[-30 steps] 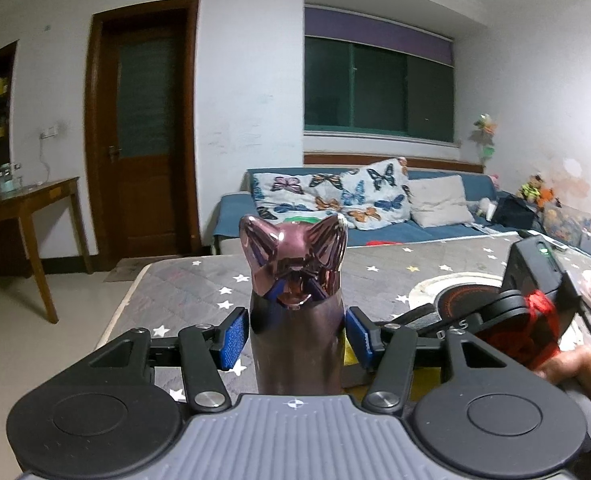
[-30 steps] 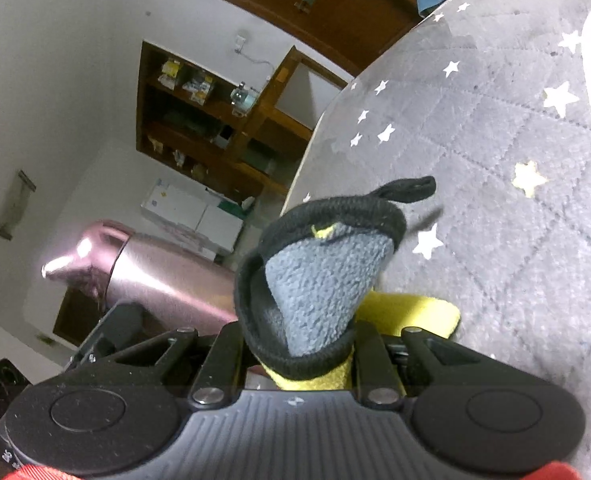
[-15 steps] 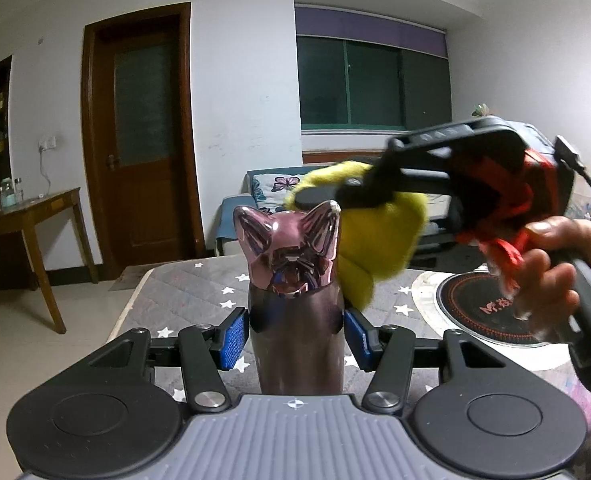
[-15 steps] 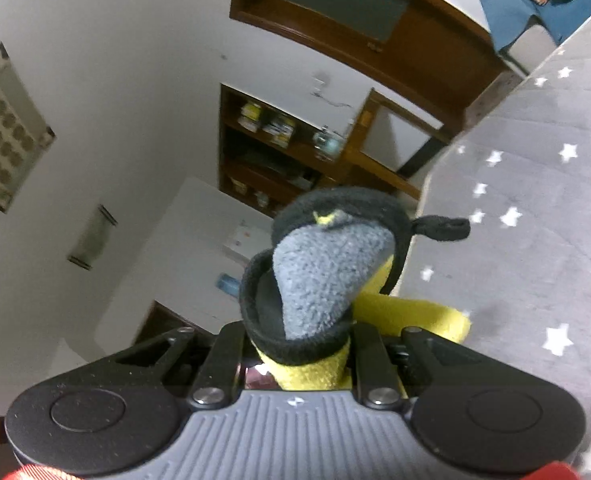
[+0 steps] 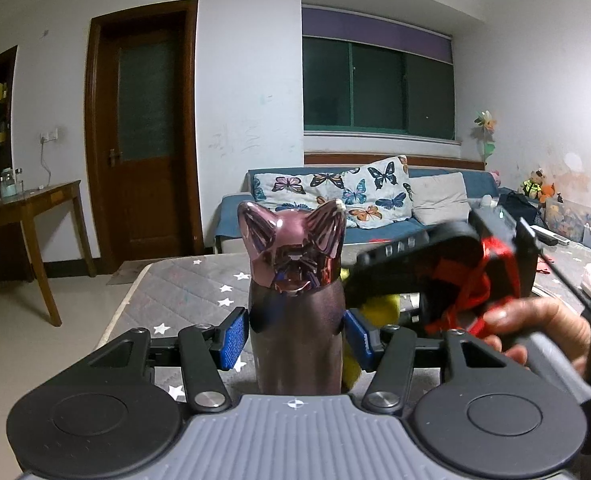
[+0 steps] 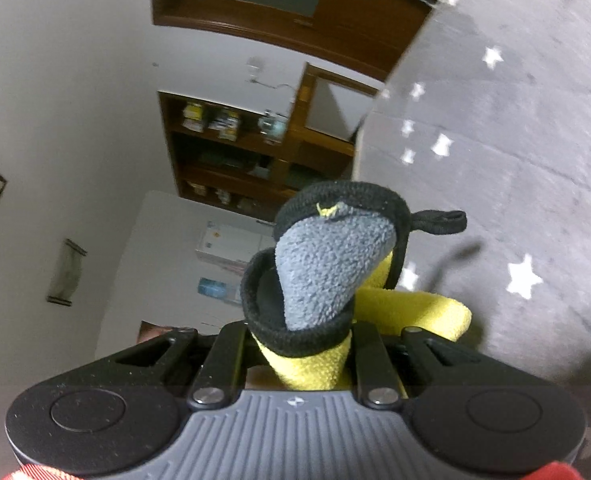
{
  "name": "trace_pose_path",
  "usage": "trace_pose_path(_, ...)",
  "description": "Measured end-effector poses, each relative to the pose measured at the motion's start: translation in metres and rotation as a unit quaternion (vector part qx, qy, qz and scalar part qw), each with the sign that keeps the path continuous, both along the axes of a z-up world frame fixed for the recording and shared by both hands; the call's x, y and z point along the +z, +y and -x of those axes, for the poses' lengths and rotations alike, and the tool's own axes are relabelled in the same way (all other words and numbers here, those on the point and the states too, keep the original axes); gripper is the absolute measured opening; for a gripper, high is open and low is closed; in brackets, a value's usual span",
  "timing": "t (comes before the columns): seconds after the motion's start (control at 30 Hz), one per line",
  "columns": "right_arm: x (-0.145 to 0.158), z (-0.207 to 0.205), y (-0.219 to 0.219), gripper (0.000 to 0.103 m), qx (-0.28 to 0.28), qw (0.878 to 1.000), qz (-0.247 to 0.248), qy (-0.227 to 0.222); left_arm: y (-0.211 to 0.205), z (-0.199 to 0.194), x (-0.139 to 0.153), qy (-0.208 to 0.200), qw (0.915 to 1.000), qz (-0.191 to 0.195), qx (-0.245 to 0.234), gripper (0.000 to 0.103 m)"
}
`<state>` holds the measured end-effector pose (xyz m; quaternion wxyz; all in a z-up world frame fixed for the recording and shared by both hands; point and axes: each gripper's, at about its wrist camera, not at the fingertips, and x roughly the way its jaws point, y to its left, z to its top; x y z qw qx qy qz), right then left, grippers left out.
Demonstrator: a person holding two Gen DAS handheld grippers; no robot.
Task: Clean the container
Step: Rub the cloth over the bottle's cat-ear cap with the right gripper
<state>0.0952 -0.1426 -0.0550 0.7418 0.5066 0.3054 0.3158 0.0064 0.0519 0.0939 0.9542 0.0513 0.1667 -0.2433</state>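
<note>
My left gripper (image 5: 295, 334) is shut on a purple metallic bottle (image 5: 295, 320) with a shiny cat-head lid (image 5: 291, 248), held upright above the grey star-patterned table (image 5: 183, 292). My right gripper (image 6: 301, 344) is shut on a yellow and grey cleaning cloth (image 6: 327, 276) with black edging. In the left wrist view the right gripper (image 5: 435, 276) sits just right of the bottle, and the cloth (image 5: 379, 308) presses against the bottle's right side by its upper body. The bottle is hidden in the right wrist view.
A blue sofa (image 5: 375, 216) with butterfly cushions stands behind the table. A wooden side table (image 5: 31, 208) and a brown door (image 5: 143, 128) are at the left. A wooden shelf unit (image 6: 231, 152) shows in the right wrist view. Toys and clutter (image 5: 567, 220) lie at the far right.
My right gripper with the cloth rose from low beside the bottle to the cat-head lid, then dropped down along the bottle's right side. The left gripper kept hold of the bottle.
</note>
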Motion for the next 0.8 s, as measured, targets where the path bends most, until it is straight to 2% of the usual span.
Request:
trace_pose_path(0.2, -0.017, 0.010, -0.009, 0.016, -0.003, 1.000, 0.026, 0.018, 0.001, 0.000, -0.001, 0.004, 0.9999, 0.008, 0.005, 0.058)
trace_pose_path(0.5, -0.021, 0.039, -0.023, 0.016, 0.001, 0.999, 0.046, 0.018, 0.001, -0.002, -0.004, 0.012, 0.9996, 0.020, 0.017, 0.058)
trace_pose_path(0.8, 0.034, 0.046, -0.023, 0.016, -0.002, 0.997, -0.010, -0.076, 0.001, -0.001, -0.004, 0.019, 0.9992, 0.023, 0.025, 0.058)
